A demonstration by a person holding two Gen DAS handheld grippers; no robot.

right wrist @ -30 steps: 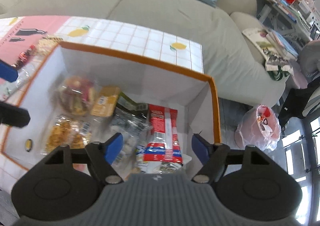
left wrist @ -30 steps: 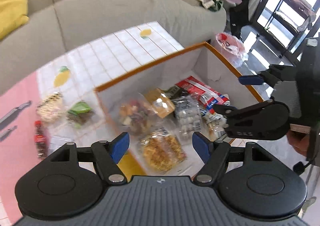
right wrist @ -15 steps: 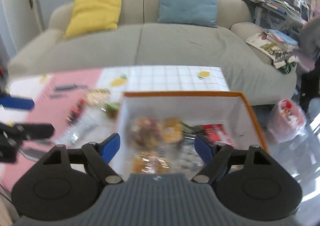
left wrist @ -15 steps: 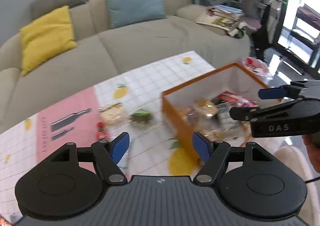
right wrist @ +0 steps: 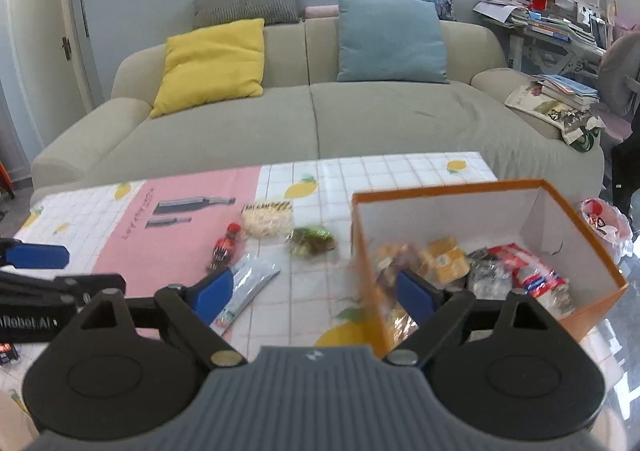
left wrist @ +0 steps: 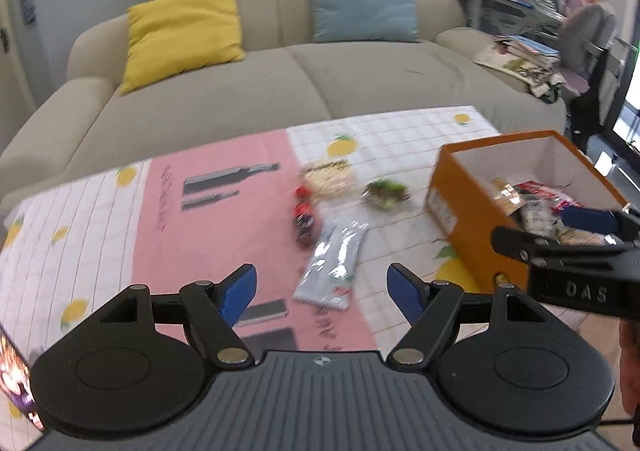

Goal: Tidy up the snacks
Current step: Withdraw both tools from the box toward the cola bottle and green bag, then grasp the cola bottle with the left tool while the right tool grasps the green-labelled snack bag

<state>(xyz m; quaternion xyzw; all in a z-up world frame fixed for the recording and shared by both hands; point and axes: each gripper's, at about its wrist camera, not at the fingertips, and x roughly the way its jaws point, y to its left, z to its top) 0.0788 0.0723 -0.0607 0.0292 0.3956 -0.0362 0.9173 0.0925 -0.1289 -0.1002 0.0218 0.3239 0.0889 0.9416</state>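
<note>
An orange box (left wrist: 460, 203) (right wrist: 572, 187) with several snack packs inside stands on the table's right side. Left of it lie a silver packet (left wrist: 334, 261) (right wrist: 250, 281), a small red-capped bottle (left wrist: 304, 217) (right wrist: 224, 249), a pale noodle pack (left wrist: 330, 177) (right wrist: 267, 220) and a green pack (left wrist: 386, 193) (right wrist: 311, 240). My left gripper (left wrist: 322, 291) hangs over the near table in front of the silver packet, jaws opening, nothing between them. My right gripper (right wrist: 312, 291) hovers by the box's near left corner, jaws opening and empty; it also shows at the right as the right gripper (left wrist: 560, 235).
The table wears a checked lemon cloth with a pink panel (left wrist: 208, 211). Behind it runs a beige sofa (right wrist: 320, 119) with yellow and blue cushions. A cluttered desk (right wrist: 560, 23) and a pink bag (right wrist: 604, 219) stand at the right. A colourful pack edge (left wrist: 12, 379) pokes in low left.
Both grippers have pulled back from over the box toward the table's near side and swung left. The loose snacks on the cloth now lie ahead of them. The right jaws have widened.
</note>
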